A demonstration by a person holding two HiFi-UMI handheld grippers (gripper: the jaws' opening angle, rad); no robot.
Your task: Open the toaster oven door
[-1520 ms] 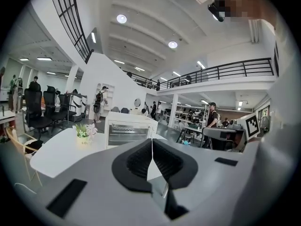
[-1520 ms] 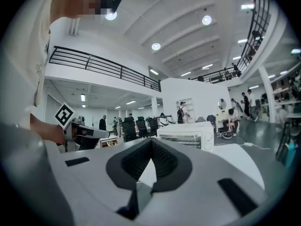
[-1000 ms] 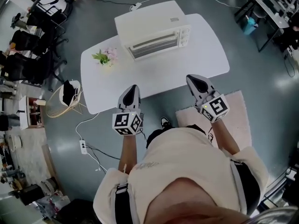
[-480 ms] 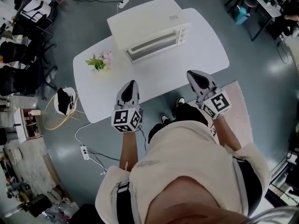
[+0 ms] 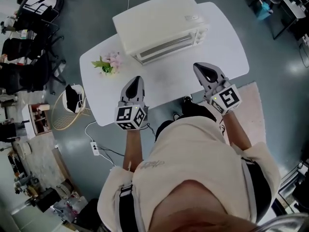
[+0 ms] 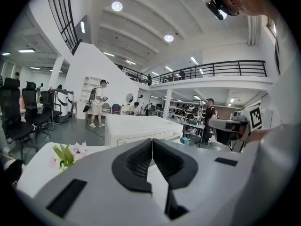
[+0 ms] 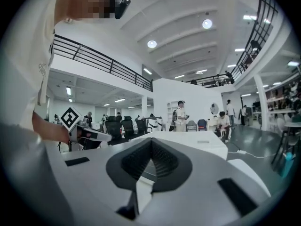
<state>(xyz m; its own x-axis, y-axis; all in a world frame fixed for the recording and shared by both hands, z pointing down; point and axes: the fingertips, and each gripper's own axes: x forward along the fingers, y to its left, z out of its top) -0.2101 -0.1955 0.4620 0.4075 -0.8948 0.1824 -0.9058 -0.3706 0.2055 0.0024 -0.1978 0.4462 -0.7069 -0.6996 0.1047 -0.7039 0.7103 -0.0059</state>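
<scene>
Flowers (image 5: 108, 62), left on worktop (image 5: 223, 38); my left gripper (image 5: 136, 83), jaws pressed together, empty, over the near edge; toaster oven (image 5: 159, 25), far side of worktop, door shut, facing me; my right gripper (image 5: 203, 71), likewise closed, empty. Step, I judge: approach; next: spread one gripper, reach the door's top edge.

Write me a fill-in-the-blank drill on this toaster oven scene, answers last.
The door of the toaster oven is ___.
In the head view, the flowers lie on the table to the oven's ___.
The left gripper and the right gripper both have their jaws shut on ___.
Missing words: closed; left; nothing.
</scene>
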